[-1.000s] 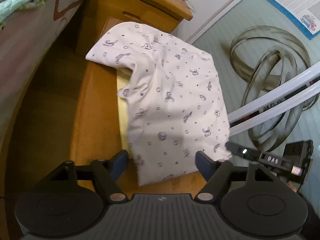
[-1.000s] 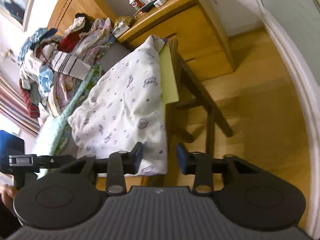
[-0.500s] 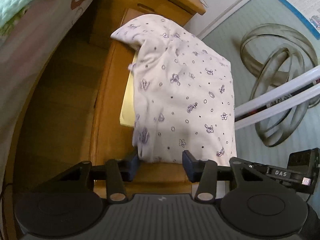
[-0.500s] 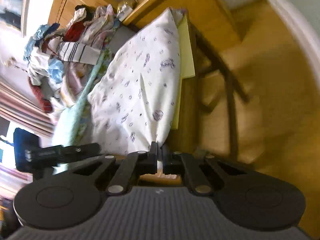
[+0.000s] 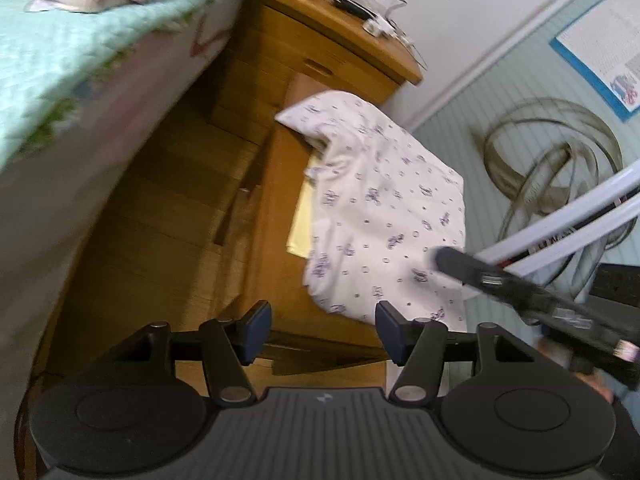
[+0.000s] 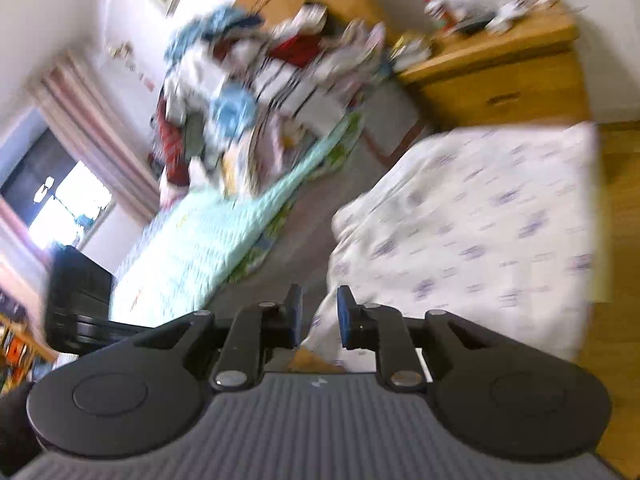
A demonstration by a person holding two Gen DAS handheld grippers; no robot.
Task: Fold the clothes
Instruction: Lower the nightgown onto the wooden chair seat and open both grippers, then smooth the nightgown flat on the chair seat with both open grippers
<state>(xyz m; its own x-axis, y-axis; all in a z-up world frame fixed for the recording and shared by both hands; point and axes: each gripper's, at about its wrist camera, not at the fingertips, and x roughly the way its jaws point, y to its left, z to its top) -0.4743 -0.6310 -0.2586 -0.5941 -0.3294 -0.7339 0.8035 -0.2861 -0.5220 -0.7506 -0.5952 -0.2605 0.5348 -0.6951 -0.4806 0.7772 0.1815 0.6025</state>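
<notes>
- A folded white cloth with small purple prints (image 5: 384, 216) lies on a wooden stool (image 5: 276, 240), beside a yellow sheet.
- Left gripper (image 5: 323, 330): jaws wide, opening, empty.
- Right gripper (image 6: 318, 316): jaws narrow, opening, empty.
- Risk: the cloth overhangs the stool's right edge; a knock could drag it off.

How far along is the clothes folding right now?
Done: one white printed garment lies folded on the wooden stool.
In hand: nothing; the left tool and right tool are both opening with nothing gripped.
Left: the heap of clothes on the bed looks unfolded.
</notes>
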